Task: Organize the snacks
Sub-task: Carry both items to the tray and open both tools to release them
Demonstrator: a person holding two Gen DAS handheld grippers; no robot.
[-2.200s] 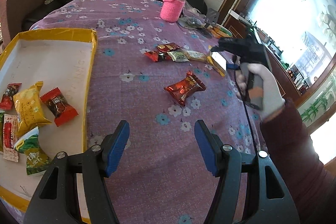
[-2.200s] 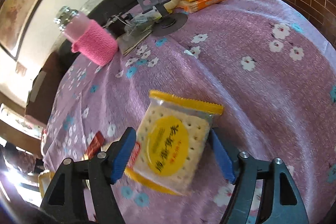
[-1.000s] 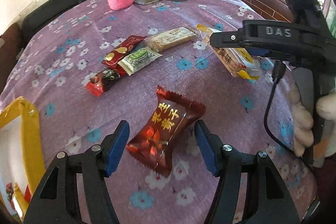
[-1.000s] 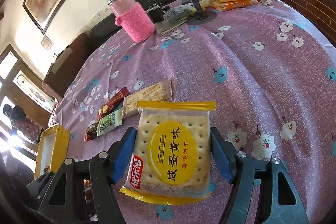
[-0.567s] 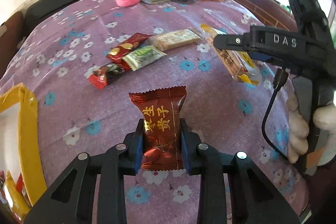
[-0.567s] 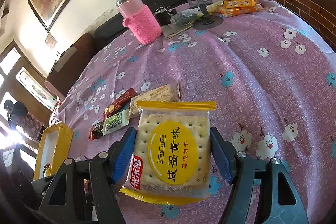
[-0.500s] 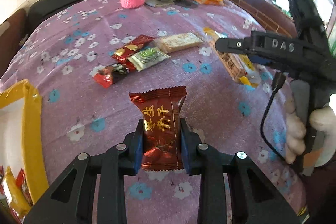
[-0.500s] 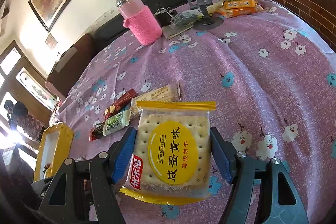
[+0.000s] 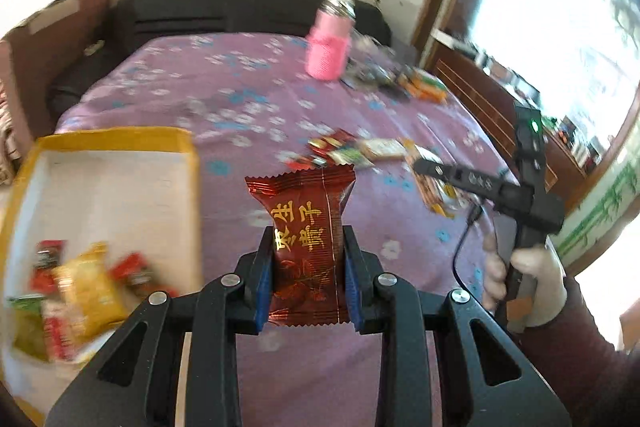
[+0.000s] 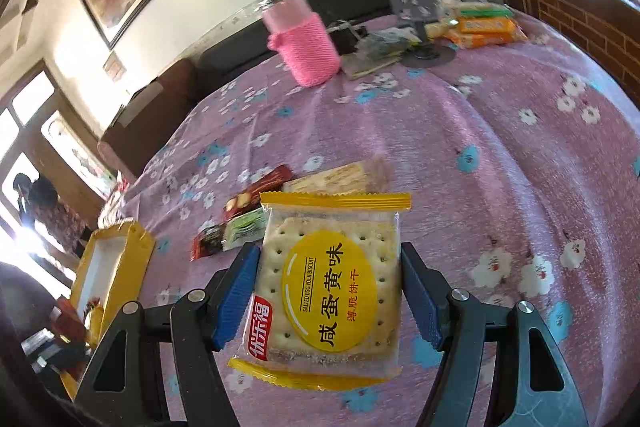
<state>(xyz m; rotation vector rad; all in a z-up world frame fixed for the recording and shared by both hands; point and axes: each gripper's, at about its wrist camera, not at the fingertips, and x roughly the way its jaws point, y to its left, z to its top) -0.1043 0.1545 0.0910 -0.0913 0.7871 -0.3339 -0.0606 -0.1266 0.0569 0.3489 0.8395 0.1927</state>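
1. The left claw (image 9: 308, 269) is clamped on a red candy packet (image 9: 306, 239), raised above the worktop (image 9: 248, 107).
2. The right claw (image 10: 330, 301) grips a yellow biscuit pack (image 10: 332, 287).
3. The yellow tray (image 9: 116, 139) lies at 9 o'clock.

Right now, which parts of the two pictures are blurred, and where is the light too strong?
Left wrist view: the dark red foil candy packet in the jaws is sharp, but the yellow-rimmed tray and the snacks in it are smeared by motion; the window at right is blown out. Right wrist view: the yellow salted-egg biscuit packet is sharp; the pink knitted bottle is slightly soft.
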